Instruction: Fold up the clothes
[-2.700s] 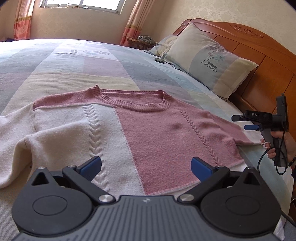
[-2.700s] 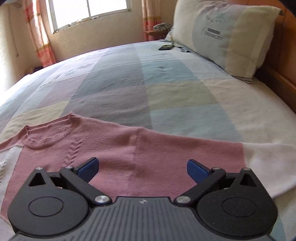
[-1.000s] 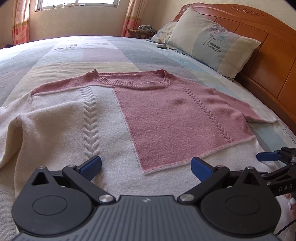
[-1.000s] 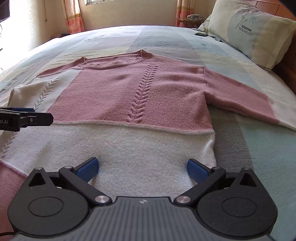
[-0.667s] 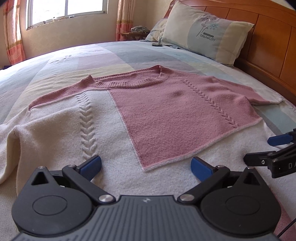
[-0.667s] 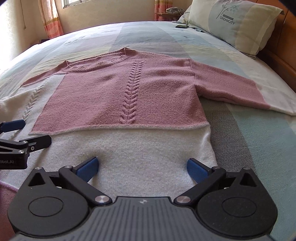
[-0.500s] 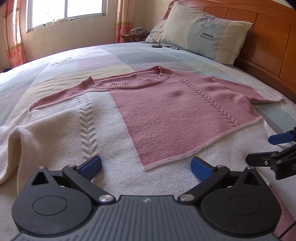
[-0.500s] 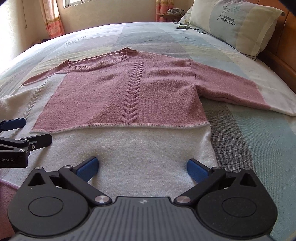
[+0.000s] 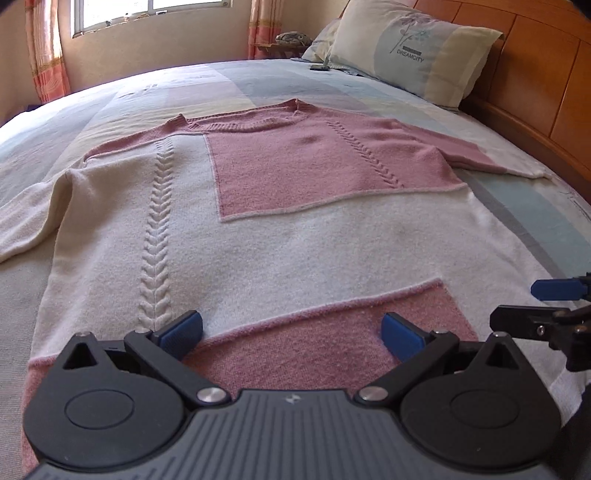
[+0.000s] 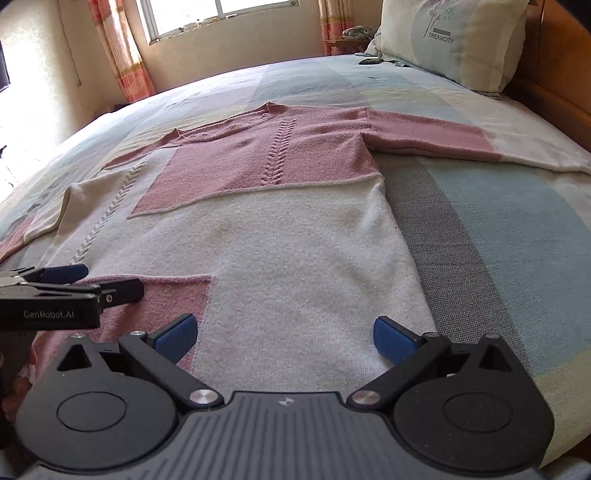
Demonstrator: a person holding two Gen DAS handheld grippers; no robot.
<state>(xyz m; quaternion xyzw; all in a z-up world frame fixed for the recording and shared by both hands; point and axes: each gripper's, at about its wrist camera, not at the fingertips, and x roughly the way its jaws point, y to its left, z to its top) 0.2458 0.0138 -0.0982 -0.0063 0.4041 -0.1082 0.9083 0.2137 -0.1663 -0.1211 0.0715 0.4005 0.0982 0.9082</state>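
Both tongs moved back to sweater hem; left tongs & right tongs wide open, holding nothing.

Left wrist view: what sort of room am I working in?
Likely a home bedroom: a pink-and-cream knit sweater lies on a pastel patchwork bedspread, with a printed pillow against an orange wooden headboard.

Both cameras sit low over the near hem of the sweater, looking along it toward the window and the headboard. The left wrist view looks out over the left claw, with the right claw entering at its right edge. The right wrist view, just beside it, shares the sweater, pillow and bed.
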